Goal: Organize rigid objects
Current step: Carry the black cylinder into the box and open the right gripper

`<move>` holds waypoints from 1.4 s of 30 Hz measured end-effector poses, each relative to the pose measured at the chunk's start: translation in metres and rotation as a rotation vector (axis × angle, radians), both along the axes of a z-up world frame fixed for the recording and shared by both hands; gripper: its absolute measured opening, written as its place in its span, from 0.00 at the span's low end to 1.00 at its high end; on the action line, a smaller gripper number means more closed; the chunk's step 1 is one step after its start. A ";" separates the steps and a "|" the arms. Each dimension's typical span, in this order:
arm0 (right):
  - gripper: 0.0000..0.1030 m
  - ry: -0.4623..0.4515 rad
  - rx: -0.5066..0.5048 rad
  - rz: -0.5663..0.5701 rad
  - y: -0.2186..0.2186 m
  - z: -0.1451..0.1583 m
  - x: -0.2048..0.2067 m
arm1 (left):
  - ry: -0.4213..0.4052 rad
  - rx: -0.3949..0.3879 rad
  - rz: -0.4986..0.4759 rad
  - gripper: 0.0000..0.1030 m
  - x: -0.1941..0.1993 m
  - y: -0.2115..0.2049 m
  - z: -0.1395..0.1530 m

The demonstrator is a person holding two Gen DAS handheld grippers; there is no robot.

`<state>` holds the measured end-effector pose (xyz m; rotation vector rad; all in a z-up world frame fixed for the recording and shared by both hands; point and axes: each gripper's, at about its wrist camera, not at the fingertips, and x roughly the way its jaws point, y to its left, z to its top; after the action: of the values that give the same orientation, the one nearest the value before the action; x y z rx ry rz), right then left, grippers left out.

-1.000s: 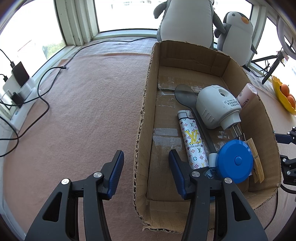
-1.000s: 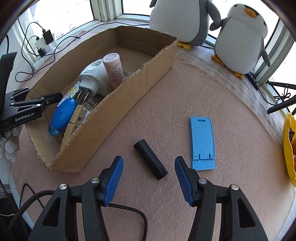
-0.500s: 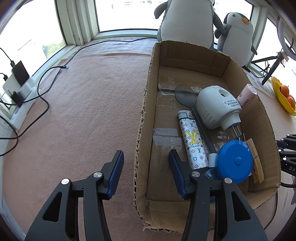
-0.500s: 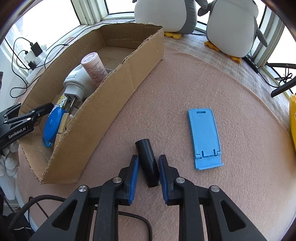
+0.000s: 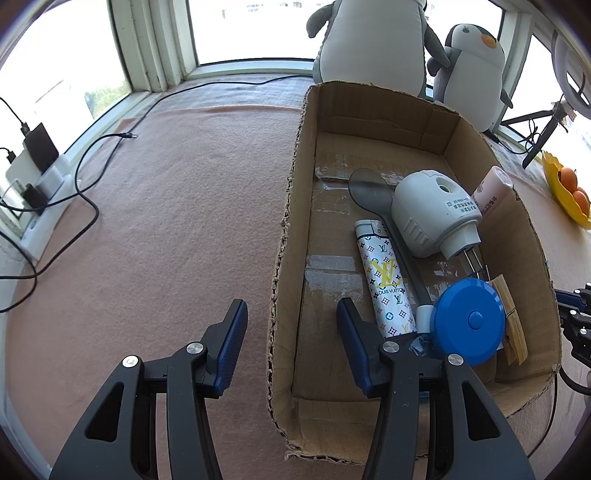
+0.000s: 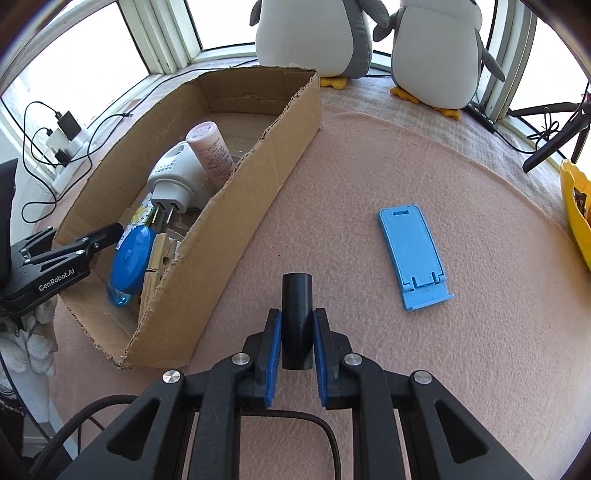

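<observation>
My right gripper (image 6: 297, 314) is closing its jaws, and both blue pads press on a black cylinder (image 6: 297, 295) that points away from me over the pink felt. A blue phone stand (image 6: 413, 251) lies flat to its right. The cardboard box (image 6: 236, 206) stands to the left. It holds a white plug device (image 5: 424, 214), a patterned tube (image 5: 384, 280), a blue round tape measure (image 5: 469, 321), a pink bottle (image 5: 491, 188), a wooden clothespin (image 5: 511, 325) and a spoon (image 5: 369, 188). My left gripper (image 5: 290, 308) stands open astride the box's near left wall, pads clear of it.
Two penguin plush toys (image 6: 314, 33) (image 6: 436, 48) sit behind the box by the window. A yellow bowl with oranges (image 5: 565, 192) is at the far right. A power strip with chargers and cables (image 5: 37, 177) runs along the left edge. A tripod (image 6: 554, 136) stands at the back right.
My right gripper went from wide open around the black cylinder to shut on it, and the cylinder now points straight ahead. The left gripper has not moved.
</observation>
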<state>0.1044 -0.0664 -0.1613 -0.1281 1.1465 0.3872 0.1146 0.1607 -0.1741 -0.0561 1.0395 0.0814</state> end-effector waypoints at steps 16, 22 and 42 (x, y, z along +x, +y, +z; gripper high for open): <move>0.14 -0.083 0.086 0.006 0.008 0.053 -0.013 | 0.000 0.006 -0.003 0.50 0.001 -0.001 0.001; 0.14 -0.099 0.116 0.048 0.022 0.068 -0.016 | 0.000 0.004 -0.001 0.50 0.001 -0.001 0.001; 0.14 -0.059 0.197 0.101 0.073 0.069 -0.006 | -0.001 0.003 0.000 0.49 0.001 -0.001 0.001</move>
<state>0.0988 0.0070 -0.0923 -0.0242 1.0400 0.5797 0.1156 0.1598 -0.1728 -0.0537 1.0379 0.0828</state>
